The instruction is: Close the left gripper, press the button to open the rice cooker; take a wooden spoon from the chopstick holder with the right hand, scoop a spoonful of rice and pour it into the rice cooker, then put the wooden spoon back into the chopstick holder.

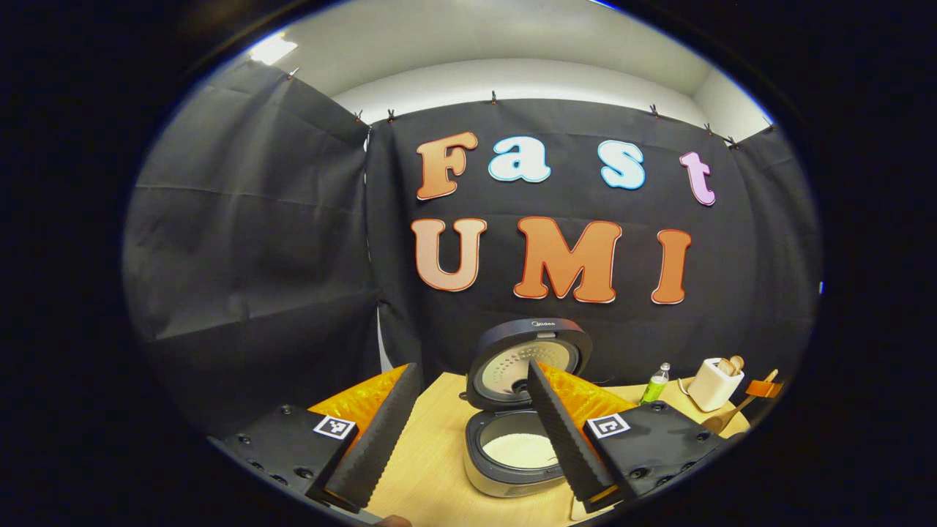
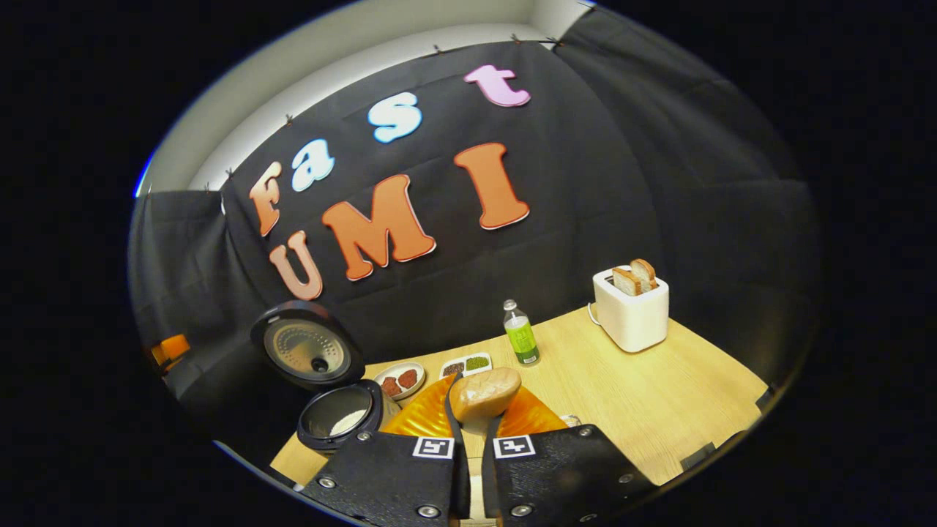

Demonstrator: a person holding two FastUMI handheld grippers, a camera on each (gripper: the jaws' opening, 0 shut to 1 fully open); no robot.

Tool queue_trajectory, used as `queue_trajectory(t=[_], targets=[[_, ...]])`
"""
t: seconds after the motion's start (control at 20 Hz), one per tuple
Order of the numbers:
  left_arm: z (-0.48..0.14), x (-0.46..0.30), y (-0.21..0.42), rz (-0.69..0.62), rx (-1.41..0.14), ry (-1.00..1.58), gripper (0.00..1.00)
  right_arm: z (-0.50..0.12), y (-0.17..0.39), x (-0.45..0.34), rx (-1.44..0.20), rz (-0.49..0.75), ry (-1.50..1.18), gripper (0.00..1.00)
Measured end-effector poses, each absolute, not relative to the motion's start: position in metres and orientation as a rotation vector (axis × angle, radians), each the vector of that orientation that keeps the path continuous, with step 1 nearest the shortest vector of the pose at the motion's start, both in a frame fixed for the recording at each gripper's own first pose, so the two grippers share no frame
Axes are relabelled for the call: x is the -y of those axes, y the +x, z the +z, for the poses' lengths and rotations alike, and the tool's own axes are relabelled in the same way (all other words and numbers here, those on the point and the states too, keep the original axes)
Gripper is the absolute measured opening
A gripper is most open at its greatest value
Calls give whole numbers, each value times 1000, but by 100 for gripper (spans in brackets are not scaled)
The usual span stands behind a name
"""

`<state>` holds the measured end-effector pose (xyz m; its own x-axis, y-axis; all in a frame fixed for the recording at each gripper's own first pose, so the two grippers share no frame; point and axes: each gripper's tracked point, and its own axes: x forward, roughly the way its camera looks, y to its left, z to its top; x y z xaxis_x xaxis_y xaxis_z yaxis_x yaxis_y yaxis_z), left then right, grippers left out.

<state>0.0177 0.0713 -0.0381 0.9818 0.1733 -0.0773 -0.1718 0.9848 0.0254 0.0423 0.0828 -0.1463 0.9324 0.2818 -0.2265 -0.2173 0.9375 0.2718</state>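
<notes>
1. A pale wooden table [image 2: 659,402] filled the lower frame, black cloth behind it.
2. The rice cooker [image 1: 516,439] stood low centre, lid up, rice inside.
3. The left gripper [image 1: 472,432] was spread.
4. The right gripper [image 2: 476,421] pinched the wooden spoon [image 2: 484,394].
5. A white toaster [image 2: 631,307] sat at right.

Black cloth walls [image 1: 256,241], white ceiling [image 1: 476,36], wooden table [image 2: 659,395].

1. Rice cooker [image 1: 512,432]: dark grey lid & rim, silver body, white rice inside.
2. Counter [image 2: 659,410]: light wood grain.
3. Toaster [image 2: 631,307]: white w/ tan bread.
4. Bottle [image 2: 521,335]: green, white cap.
5. Wooden spoon [image 2: 484,394]: pale tan.
</notes>
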Motion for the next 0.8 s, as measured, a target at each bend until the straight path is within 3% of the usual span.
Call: queue_trajectory(t=[0.3,0.8], targets=[[-46,-100,31,103,-102,37,96,-194,13,-137,-314,246,87,5],[-52,-130,43,89,-101,63,96,-281,4,-147,-447,150,-171,6]])
